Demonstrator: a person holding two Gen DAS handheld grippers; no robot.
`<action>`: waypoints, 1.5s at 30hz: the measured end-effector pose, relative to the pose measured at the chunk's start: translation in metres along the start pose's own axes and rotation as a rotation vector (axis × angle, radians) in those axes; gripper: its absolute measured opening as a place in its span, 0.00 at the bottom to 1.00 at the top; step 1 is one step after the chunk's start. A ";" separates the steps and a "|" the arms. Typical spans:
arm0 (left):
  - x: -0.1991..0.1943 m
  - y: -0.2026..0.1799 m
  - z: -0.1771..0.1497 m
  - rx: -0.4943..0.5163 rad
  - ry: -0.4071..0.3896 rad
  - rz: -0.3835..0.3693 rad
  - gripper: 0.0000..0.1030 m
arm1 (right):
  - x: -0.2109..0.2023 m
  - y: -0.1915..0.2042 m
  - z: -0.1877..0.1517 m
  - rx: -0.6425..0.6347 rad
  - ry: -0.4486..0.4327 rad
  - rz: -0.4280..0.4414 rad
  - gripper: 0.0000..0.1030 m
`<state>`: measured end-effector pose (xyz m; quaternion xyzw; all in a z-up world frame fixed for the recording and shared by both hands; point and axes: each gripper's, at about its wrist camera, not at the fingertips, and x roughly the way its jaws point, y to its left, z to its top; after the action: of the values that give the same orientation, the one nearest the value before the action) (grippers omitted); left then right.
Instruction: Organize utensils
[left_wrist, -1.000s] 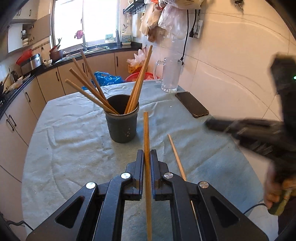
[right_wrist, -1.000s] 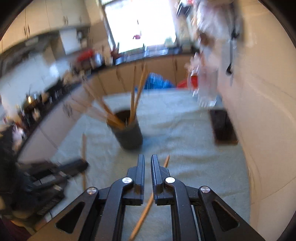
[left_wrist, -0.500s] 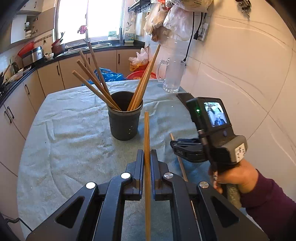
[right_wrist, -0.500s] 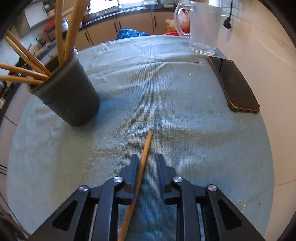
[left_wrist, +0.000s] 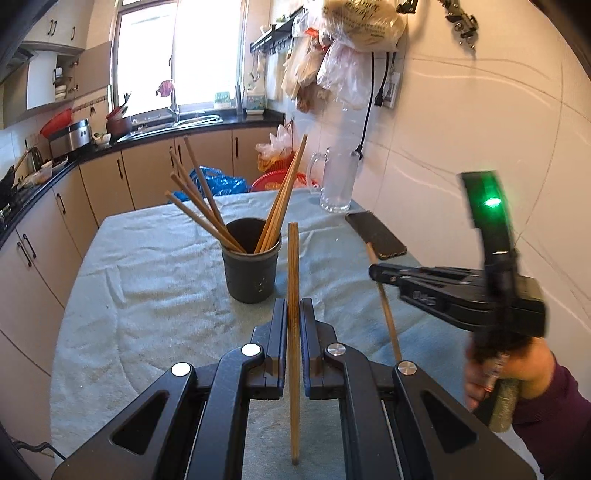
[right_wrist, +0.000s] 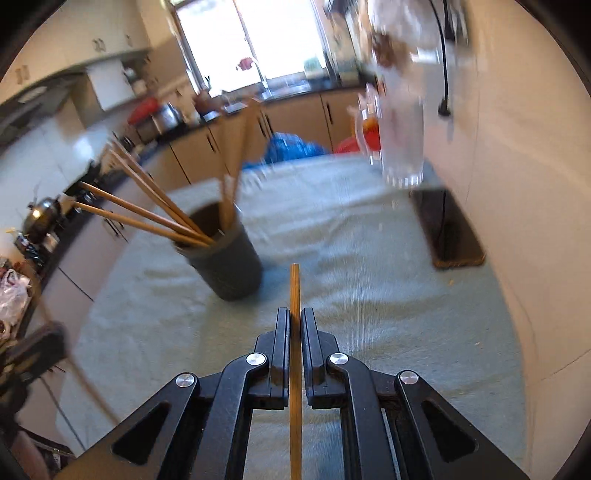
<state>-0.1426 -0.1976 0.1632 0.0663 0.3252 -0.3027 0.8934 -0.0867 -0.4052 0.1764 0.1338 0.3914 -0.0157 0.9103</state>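
Note:
A dark grey holder cup (left_wrist: 251, 273) with several wooden chopsticks stands on the towel-covered table (left_wrist: 140, 295); it also shows in the right wrist view (right_wrist: 225, 266). My left gripper (left_wrist: 293, 314) is shut on a wooden chopstick (left_wrist: 293, 258) held above the table, just in front of the cup. My right gripper (right_wrist: 294, 325) is shut on another chopstick (right_wrist: 294, 288), lifted off the table to the right of the cup. In the left wrist view the right gripper (left_wrist: 376, 275) shows at the right with its chopstick (left_wrist: 386, 306).
A glass mug (left_wrist: 338, 184) and a black phone (left_wrist: 376, 240) lie at the table's far right by the white wall. Kitchen cabinets and counter run behind and to the left. The table edge (left_wrist: 70, 332) drops off at the left.
My right gripper has closed on the chopstick that lay on the table and lifted it. My left gripper keeps its chopstick and has risen a little.

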 end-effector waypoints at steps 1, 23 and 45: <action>-0.003 -0.001 0.000 -0.001 -0.006 -0.002 0.06 | -0.012 0.003 0.000 -0.009 -0.025 0.005 0.06; -0.033 0.006 0.025 -0.032 -0.076 -0.006 0.06 | -0.083 0.030 0.017 -0.091 -0.210 0.024 0.06; -0.032 0.041 0.144 -0.087 -0.266 0.063 0.06 | -0.094 0.085 0.124 -0.169 -0.351 0.056 0.06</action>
<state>-0.0602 -0.1941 0.2921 -0.0029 0.2143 -0.2662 0.9398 -0.0529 -0.3623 0.3454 0.0628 0.2228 0.0193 0.9726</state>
